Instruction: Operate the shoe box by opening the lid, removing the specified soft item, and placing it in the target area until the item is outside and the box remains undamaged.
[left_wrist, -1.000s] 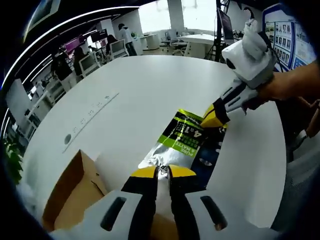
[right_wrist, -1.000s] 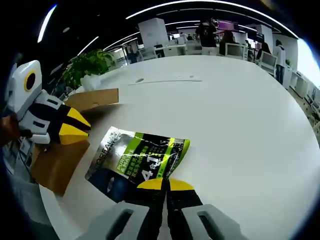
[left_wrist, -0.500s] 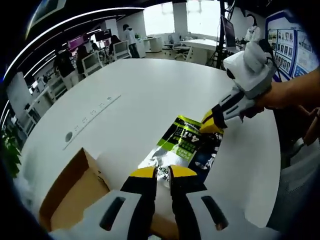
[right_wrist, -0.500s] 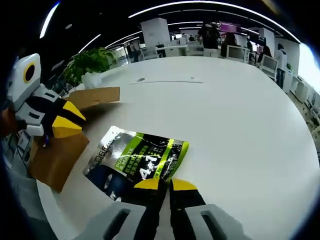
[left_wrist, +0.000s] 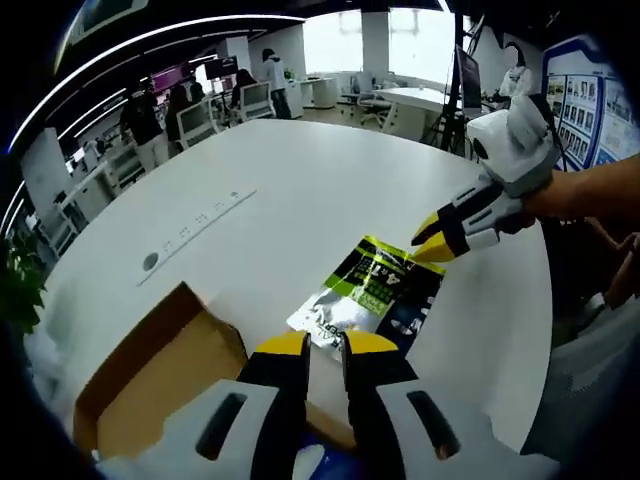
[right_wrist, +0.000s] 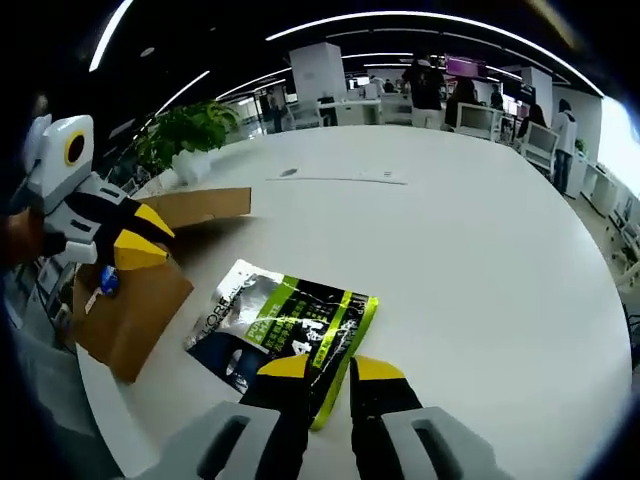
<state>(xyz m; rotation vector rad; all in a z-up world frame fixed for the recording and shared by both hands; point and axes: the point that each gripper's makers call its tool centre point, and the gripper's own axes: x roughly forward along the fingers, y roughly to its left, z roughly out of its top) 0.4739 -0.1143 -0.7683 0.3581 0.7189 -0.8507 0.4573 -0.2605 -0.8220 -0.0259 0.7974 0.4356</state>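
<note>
The soft pouch (right_wrist: 287, 327) is laid flat on the white table (right_wrist: 480, 250) just beside the open shoe box (right_wrist: 135, 300), evidently as delivered. Both the left gripper (left_wrist: 325, 345) and right gripper (right_wrist: 327, 368) are parted, gripping nothing, near the pouch's edges.

White round table (right_wrist: 480, 250): green-black pouch (right_wrist: 285, 325), open cardboard box (right_wrist: 135, 305).

Bright, even ceiling-strip light — windows blown out, soft shadows, strong fisheye bending, slight blur toward the edges.
</note>
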